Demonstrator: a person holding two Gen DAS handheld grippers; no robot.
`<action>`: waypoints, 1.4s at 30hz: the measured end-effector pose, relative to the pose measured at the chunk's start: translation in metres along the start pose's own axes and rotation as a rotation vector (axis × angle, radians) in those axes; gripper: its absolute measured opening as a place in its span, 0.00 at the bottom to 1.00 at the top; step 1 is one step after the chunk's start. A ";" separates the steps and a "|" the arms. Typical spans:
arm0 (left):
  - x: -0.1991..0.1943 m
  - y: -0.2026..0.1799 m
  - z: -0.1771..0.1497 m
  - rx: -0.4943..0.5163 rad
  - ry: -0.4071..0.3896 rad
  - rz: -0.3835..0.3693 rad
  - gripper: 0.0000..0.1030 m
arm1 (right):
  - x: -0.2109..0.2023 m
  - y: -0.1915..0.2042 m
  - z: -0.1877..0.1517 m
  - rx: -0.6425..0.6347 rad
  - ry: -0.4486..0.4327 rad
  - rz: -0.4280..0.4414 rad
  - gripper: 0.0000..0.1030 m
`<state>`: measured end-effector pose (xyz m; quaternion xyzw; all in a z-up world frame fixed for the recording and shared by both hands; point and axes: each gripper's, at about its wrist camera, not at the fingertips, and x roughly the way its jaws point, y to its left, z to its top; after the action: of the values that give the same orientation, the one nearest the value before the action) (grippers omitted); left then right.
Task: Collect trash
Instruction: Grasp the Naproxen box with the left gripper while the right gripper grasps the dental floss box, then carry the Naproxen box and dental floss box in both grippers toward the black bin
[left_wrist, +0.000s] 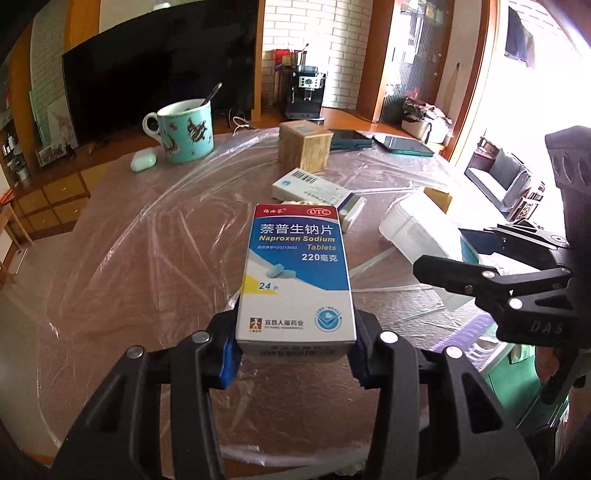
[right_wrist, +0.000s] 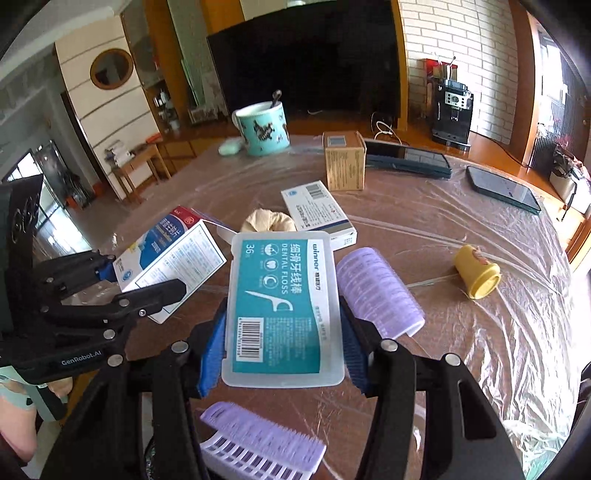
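A: So, how far along does the clearing look?

B: Midway, I'd judge. Both tools are loaded. The left gripper has its jaws closed against the sides of the naproxen tablet box, held off the table with its printed face up.

A: And the other?

B: The right gripper is clamped on the dental floss case, blue pads pressing its long edges; it too is lifted clear of the plastic sheet.

A: Where do they go?

B: No bin shows in either view, so I can't tell where these two end up.

A: What's left on the table?

B: Plenty. A white medicine box with a barcode lies near the middle, a beige crumpled wad touching its left side. A purple hair roller sits just right of the floss case, a second purple roller below it, and a yellow cup lies tipped over, well apart to the right. A small brown carton stands upright farther back.

A: The mug?

B: The teal mug with a spoon, the earbud case and the phones hardly look like rubbish; I'd expect them to stay.
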<state>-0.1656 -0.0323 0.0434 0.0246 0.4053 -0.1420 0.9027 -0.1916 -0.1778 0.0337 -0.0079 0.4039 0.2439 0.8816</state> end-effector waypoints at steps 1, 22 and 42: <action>-0.002 -0.001 0.000 0.001 -0.005 -0.003 0.46 | -0.003 0.000 -0.001 0.004 -0.005 0.006 0.52; -0.037 -0.016 -0.013 0.020 -0.067 -0.048 0.46 | -0.055 -0.012 -0.030 0.070 -0.093 0.024 0.52; -0.066 -0.040 -0.045 0.099 -0.069 -0.071 0.46 | -0.097 -0.002 -0.075 0.061 -0.109 0.025 0.52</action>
<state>-0.2507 -0.0474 0.0648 0.0497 0.3671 -0.1946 0.9082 -0.2977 -0.2367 0.0519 0.0373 0.3626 0.2427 0.8990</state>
